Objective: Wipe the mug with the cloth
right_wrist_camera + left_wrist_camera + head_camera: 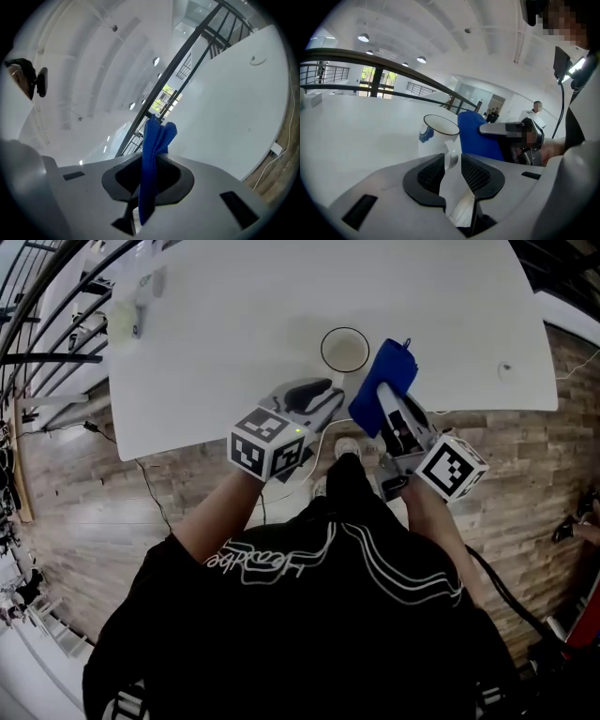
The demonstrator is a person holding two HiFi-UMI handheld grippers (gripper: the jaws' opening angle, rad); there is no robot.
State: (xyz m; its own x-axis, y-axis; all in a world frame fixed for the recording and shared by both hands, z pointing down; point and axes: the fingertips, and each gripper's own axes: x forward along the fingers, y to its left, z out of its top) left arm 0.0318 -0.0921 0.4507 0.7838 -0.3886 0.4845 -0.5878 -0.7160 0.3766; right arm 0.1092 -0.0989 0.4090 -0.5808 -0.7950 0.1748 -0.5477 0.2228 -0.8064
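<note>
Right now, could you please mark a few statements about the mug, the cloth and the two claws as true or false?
1. The right claw is shut on the blue cloth. True.
2. The mug lies on its side. False: it stands upright on the white table.
3. The left claw is open. True: its pads stand apart, and the mug's handle shows in the gap between them.
4. The blue cloth is stuffed inside the mug. False: it sits outside the mug, beside its rim, gripped by the right claw.
</note>
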